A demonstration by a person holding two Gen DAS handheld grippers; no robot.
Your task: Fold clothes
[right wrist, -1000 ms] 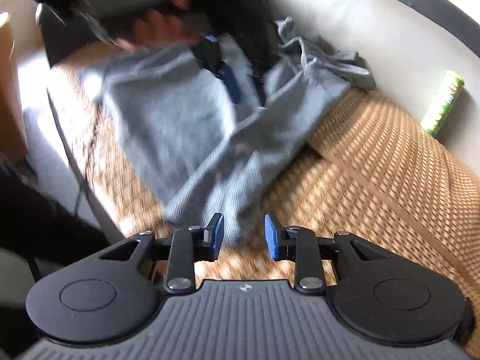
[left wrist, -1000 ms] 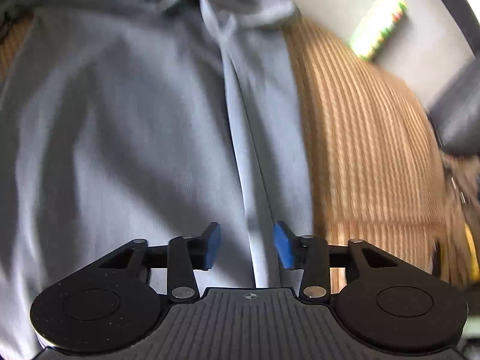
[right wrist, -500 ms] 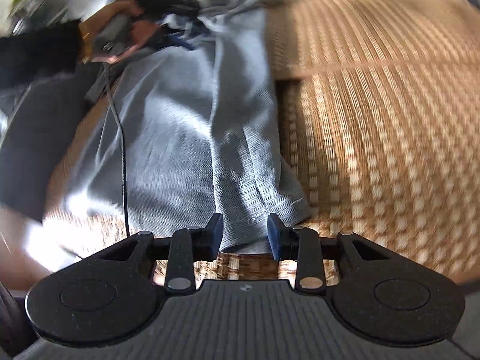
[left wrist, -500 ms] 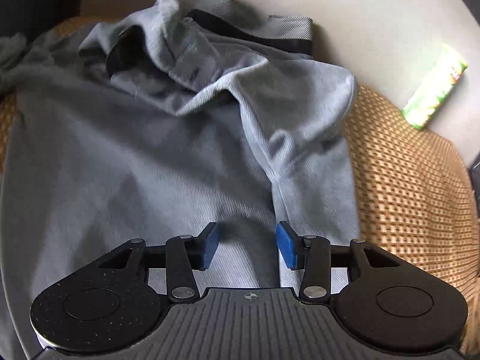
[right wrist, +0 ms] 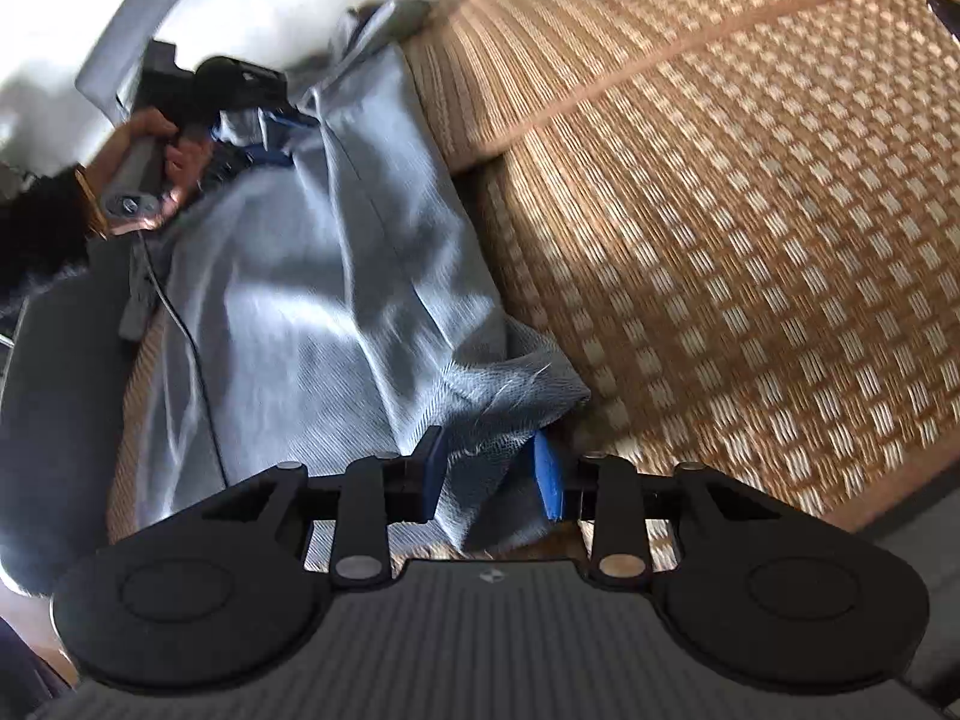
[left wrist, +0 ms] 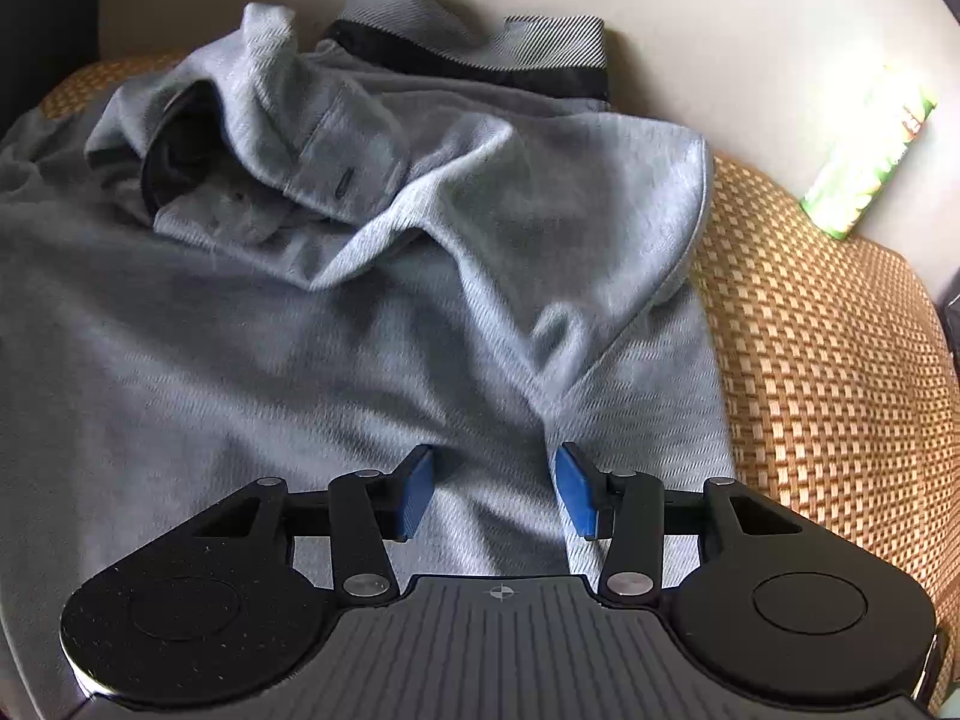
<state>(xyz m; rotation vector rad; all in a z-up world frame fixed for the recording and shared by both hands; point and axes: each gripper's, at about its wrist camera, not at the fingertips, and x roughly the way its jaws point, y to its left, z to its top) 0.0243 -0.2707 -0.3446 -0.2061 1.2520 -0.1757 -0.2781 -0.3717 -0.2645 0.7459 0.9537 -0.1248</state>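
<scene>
Grey-blue trousers (left wrist: 252, 360) lie on a woven mat, the waistband (left wrist: 480, 57) rumpled at the far end against a pale wall. My left gripper (left wrist: 492, 489) is open just above the cloth near the crotch seam, holding nothing. In the right wrist view the trousers (right wrist: 312, 312) stretch away toward the left gripper (right wrist: 252, 138), held in a hand. My right gripper (right wrist: 489, 471) is open, its blue pads on either side of the leg hem (right wrist: 516, 396), which bunches between them.
The woven brown mat (right wrist: 750, 240) covers the seat, with a seam (right wrist: 660, 57) across it. A green packet (left wrist: 864, 162) leans on the wall at the right. A thin cable (right wrist: 192, 342) trails over the cloth. Dark fabric (right wrist: 54, 390) lies at the left.
My left gripper has moved up the trousers toward the waistband. My right gripper has swung down to the leg hem, and the hem now sits between its pads.
</scene>
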